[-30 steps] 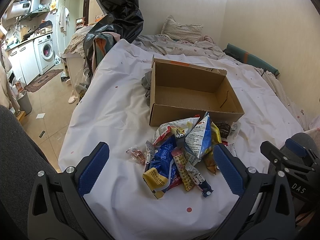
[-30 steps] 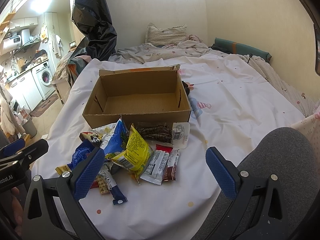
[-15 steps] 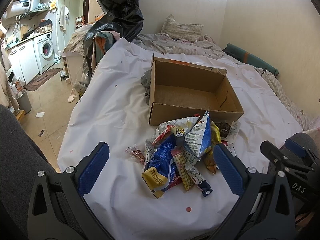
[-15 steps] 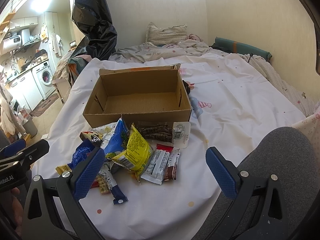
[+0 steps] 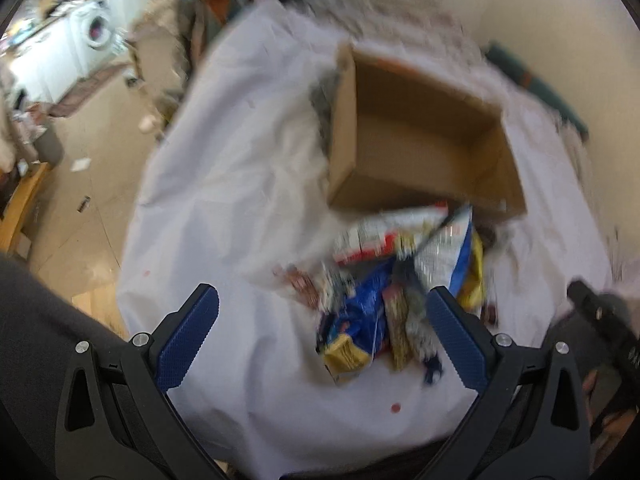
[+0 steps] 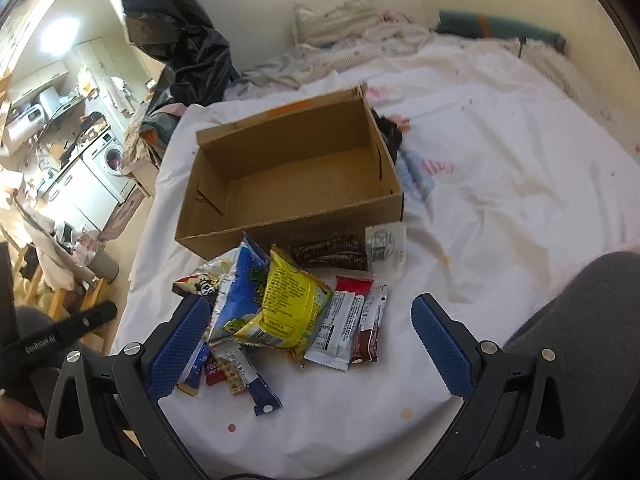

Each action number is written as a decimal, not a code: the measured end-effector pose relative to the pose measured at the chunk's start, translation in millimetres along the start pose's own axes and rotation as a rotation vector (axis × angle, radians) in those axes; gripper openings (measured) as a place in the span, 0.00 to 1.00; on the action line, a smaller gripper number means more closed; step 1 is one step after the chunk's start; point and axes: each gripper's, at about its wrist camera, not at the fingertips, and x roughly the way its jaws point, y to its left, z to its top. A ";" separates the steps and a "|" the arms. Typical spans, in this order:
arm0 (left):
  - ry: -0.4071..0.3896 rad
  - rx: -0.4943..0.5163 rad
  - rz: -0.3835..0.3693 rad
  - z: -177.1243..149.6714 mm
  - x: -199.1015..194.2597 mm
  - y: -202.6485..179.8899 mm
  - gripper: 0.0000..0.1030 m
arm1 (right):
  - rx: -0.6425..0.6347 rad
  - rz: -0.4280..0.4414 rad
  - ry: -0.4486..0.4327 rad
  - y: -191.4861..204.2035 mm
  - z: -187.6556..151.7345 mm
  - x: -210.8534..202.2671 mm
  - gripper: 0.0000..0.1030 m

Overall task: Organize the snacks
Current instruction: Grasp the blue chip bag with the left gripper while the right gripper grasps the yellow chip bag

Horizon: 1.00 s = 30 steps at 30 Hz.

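An open, empty cardboard box (image 6: 296, 176) sits on the white bedsheet; it also shows in the blurred left wrist view (image 5: 420, 136). A pile of snack packets lies in front of it: a yellow bag (image 6: 286, 306), a blue and white bag (image 6: 240, 288), a white bar (image 6: 338, 330), a brown bar (image 6: 370, 330) and a dark packet (image 6: 330, 252). The pile shows blurred in the left wrist view (image 5: 400, 280). My left gripper (image 5: 320, 338) is open and empty above the sheet before the pile. My right gripper (image 6: 308, 346) is open and empty, its fingers either side of the pile's near edge.
The bed's left edge drops to a floor (image 5: 80, 184) with a washing machine (image 6: 110, 160) beyond. A black plastic bag (image 6: 180, 32) hangs at the back left. Pillows and crumpled bedding (image 6: 352, 28) lie behind the box. A grey-clad knee (image 6: 580, 320) is at right.
Both grippers have moved forward and tilted down toward the snack pile. The left wrist view is now motion-blurred. Both stay open; the snacks and box have not moved.
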 end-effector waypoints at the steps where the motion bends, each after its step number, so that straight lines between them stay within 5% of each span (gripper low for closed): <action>1: 0.045 0.019 -0.009 0.3 7.5 -2.5 0.90 | 0.019 -0.004 0.012 -3.2 -0.4 3.8 1.00; 4: 0.180 0.067 -0.023 -2.4 36.0 -12.7 0.82 | 0.069 -0.026 0.040 -9.9 -4.1 10.6 1.00; 14: 0.323 0.156 0.032 -8.1 97.4 -44.2 0.35 | 0.064 -0.046 0.018 -10.2 -4.1 5.9 1.00; 19: 0.293 0.199 0.039 -10.1 83.9 -55.0 0.18 | 0.075 -0.051 0.013 -11.6 -3.5 5.5 1.00; 25: 0.213 0.133 -0.048 -2.3 33.4 -45.4 0.17 | 0.072 -0.048 0.015 -10.9 -3.2 5.4 1.00; 30: 0.059 0.059 -0.085 19.6 -14.0 -29.3 0.17 | 0.096 -0.012 0.024 -14.6 -0.6 5.7 1.00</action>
